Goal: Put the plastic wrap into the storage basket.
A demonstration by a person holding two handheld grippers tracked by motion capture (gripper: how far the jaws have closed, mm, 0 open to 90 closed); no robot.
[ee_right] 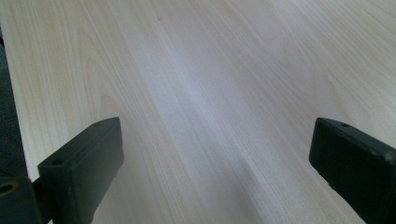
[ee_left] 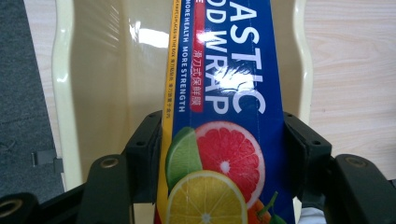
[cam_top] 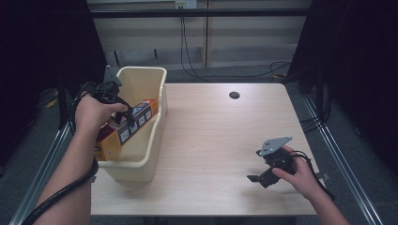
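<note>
Left gripper (cam_top: 123, 112) clamps the wrap box (cam_top: 123, 130), jaws tight on its sides, over the bin (cam_top: 157, 123). Right gripper (cam_top: 259, 177), well right of the bin, rests on the counter (cam_top: 211, 136), jaws wide open, empty.

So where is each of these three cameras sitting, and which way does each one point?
High view: above the person's side, looking forward and down on the table; both forearms, left gripper and right gripper show.
Left gripper view: rides the left gripper, looking along jaws clamped on the plastic wrap box over the cream bin.
Right gripper view: rides the right gripper, facing bare tabletop between open jaws.
Shared: the high and left gripper views both show box and bin.
</note>
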